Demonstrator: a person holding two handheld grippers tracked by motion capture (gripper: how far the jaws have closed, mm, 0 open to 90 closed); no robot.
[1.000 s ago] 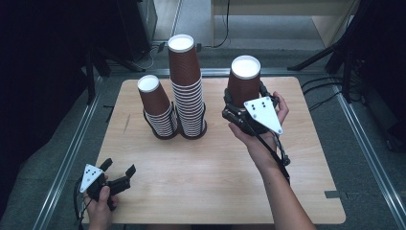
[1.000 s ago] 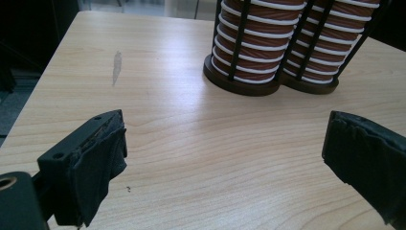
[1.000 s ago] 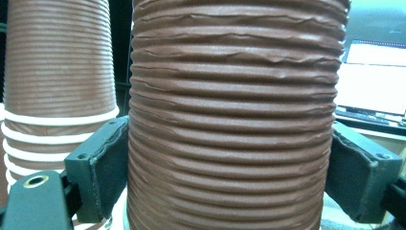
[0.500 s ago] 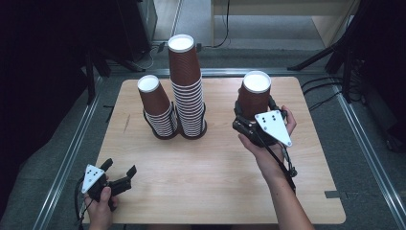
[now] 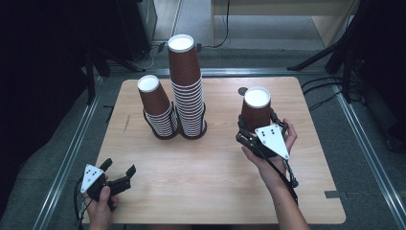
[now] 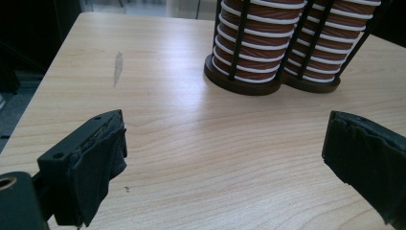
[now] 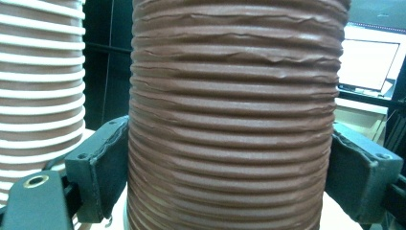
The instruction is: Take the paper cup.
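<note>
Light wooden table (image 5: 201, 182) with grey floor around it and dark stands at the far edge. Two stacks of brown ribbed paper cups stand upside down in black ring holders, side by side and touching, left of centre toward the far side: short stack (image 5: 158, 108), tall stack (image 5: 188, 88). From the left gripper view I see the bases of both stacks (image 6: 292, 43) ahead, and a pale scuff mark (image 6: 118, 61) on the wood to their left.

My right gripper (image 5: 261, 136) sits on the right half of the table, well apart from the stacks. It clamps a single inverted brown cup (image 5: 256, 109), white base up. In the right gripper view both pads press the ribbed wall of that cup (image 7: 234, 120), one on each side; the cup looks upright. I cannot tell whether its rim touches the table.

My left gripper (image 5: 117, 173) is at the near left corner, held low over the wood, jaws spread wide with bare table between them. Left gripper pads (image 6: 103, 163) grip nothing.
</note>
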